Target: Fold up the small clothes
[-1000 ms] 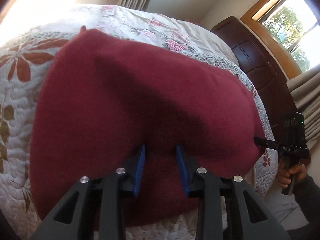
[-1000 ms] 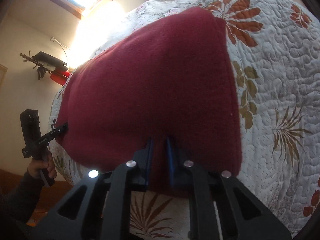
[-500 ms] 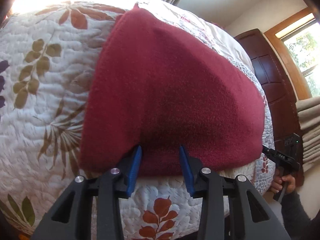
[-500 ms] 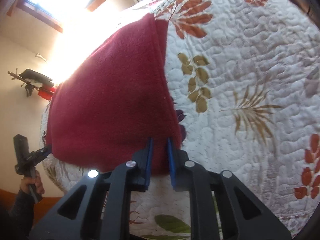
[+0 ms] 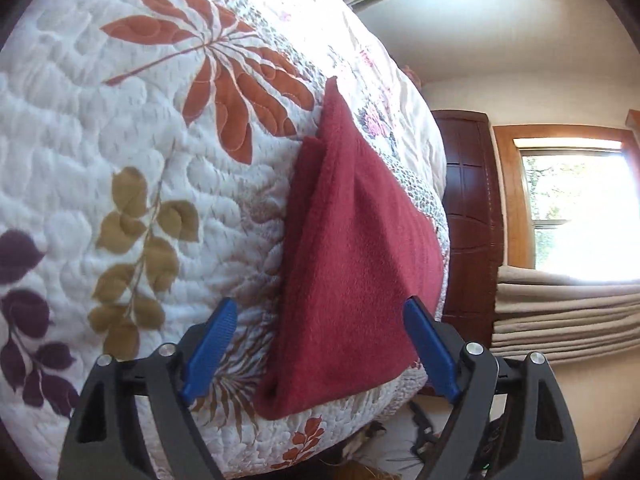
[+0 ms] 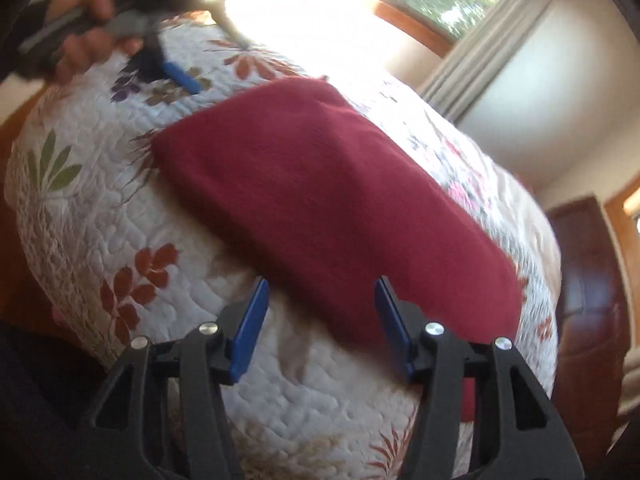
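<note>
Maroon cloth [image 5: 352, 264] lies folded; left tool [image 5: 320, 344] and right tool [image 6: 320, 324] spread wide, empty.

1. The left gripper [image 5: 320, 340] is seen in its own wrist view with its two blue fingers [image 5: 210, 346] spread wide apart; nothing is clamped between them.
2. The right gripper [image 6: 322, 326] is likewise shown in its own wrist view with its blue fingers [image 6: 248, 330] parted widely, and nothing is gripped.
3. In the right wrist view the left gripper [image 6: 180, 74] is seen again, blurred, at the upper left; one blue finger is visible.
4. That gripper is held by the person's left hand [image 6: 84, 36], whose fingers are wrapped around the handle; a dark sleeve is seen at the wrist.
</note>
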Tool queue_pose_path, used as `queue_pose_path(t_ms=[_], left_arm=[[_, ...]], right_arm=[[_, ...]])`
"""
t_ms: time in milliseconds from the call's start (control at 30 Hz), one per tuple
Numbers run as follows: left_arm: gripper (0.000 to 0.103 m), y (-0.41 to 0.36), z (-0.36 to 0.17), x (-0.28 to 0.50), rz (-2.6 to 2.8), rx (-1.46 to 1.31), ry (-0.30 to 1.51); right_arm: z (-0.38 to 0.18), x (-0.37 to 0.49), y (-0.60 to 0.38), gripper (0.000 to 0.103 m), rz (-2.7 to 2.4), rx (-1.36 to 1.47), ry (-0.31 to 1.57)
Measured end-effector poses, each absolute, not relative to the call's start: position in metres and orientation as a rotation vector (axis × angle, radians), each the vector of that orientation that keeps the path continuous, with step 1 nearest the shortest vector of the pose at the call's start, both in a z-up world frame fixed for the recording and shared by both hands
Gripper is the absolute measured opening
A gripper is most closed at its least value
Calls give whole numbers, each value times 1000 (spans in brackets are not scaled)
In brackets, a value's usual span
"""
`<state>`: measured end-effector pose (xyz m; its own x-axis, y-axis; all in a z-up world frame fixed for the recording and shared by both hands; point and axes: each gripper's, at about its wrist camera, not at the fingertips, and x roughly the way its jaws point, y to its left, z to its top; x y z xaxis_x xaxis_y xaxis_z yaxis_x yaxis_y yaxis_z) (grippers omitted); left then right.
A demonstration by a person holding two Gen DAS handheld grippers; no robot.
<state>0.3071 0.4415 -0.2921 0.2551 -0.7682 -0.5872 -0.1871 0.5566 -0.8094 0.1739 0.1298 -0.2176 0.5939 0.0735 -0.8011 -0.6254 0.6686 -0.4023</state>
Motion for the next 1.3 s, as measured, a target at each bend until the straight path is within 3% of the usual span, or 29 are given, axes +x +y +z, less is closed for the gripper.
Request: queue_pose_path(t_ms=[200, 533, 567, 600, 700, 933, 1300], left_arm=[[87, 463, -295, 323, -553, -1016, 1262], [89, 489, -312, 320, -597, -1133, 1242], [89, 489, -313, 322, -597, -1135, 1248], [89, 490, -314, 323, -598, -1138, 1253], [89, 488, -315, 331, -614, -1163, 1263], [94, 467, -316, 363, -693, -1260, 1281], [95, 408, -334, 435, -693, -1099, 1528]], right_arm=[[-272, 154, 232, 62, 490, -1142, 688], [-311, 179, 275, 60, 442, -1342, 573], [-310, 184, 276, 50, 441, -1331, 586], [-309, 189, 276, 28, 437, -1316, 620], [-275, 198, 277, 17, 435, -1147, 683], [-192, 218, 257, 16, 365, -917, 679], [-195, 218, 260, 16, 387, -910, 709]])
